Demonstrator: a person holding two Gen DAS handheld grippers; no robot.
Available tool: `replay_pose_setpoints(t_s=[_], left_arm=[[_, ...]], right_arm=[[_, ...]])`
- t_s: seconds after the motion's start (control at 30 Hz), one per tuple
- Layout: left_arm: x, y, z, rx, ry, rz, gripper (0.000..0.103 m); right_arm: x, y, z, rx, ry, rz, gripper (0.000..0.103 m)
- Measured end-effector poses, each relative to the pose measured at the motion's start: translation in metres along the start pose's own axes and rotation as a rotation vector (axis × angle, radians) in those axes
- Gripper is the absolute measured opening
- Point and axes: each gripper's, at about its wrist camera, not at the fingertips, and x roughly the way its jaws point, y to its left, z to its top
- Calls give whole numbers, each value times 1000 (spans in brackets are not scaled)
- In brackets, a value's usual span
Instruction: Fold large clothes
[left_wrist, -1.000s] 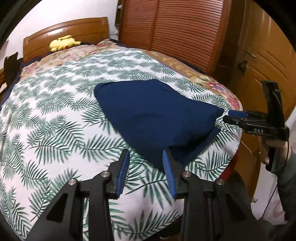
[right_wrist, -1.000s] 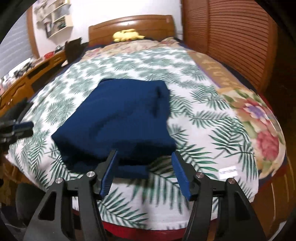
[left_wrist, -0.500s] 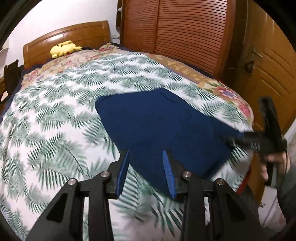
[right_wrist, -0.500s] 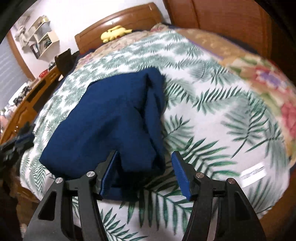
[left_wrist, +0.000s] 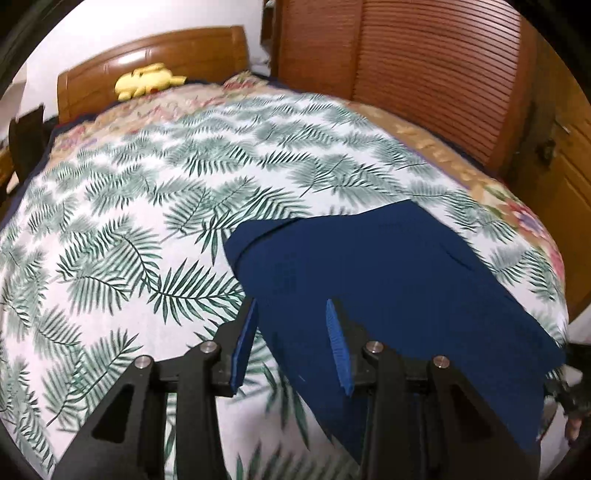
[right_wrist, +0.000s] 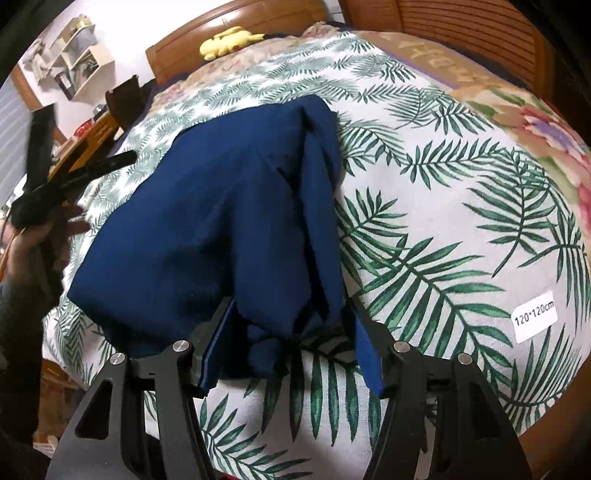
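A navy blue garment (right_wrist: 221, 221), soft and matte, lay folded into a rough rectangle near the foot of the bed, on a white bedspread (left_wrist: 129, 240) printed with green palm fronds. The right tool (right_wrist: 291, 343) stood with its ribbed blue pads wide apart around the garment's bunched near edge, not pinching it, while the left tool (left_wrist: 291, 343) was likewise spread open over the cloth's flat corner. A yellow plush toy (right_wrist: 229, 40) rested by the glossy wooden headboard (left_wrist: 155, 62).
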Motion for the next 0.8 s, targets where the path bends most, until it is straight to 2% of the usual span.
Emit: replay_pose_setpoints(t_s=[0.1, 0.23, 0.37, 0.47, 0.6, 0.63, 0.7, 0.8], left_arm=[[22, 11, 4, -26, 28, -6, 37], [48, 20, 5, -50, 70, 0, 37], [64, 22, 2, -62, 101, -6, 38], [70, 25, 4, -80, 100, -15, 38], [78, 32, 7, -118, 138, -49, 36], [78, 31, 8, -114, 141, -55, 32], [77, 27, 10, -99, 147, -69, 8], [64, 15, 17, -40, 117, -4, 1]], right_arm=[[3, 1, -1, 6, -3, 7, 62], [5, -1, -1, 8, -6, 35, 53], [5, -4, -1, 35, 0, 99, 42], [5, -3, 0, 70, -1, 157, 27], [3, 8, -1, 25, -32, 166, 16], [1, 8, -1, 24, -42, 171, 15], [-2, 9, 2, 16, -65, 179, 11], [-12, 8, 6, 9, -125, 203, 9]])
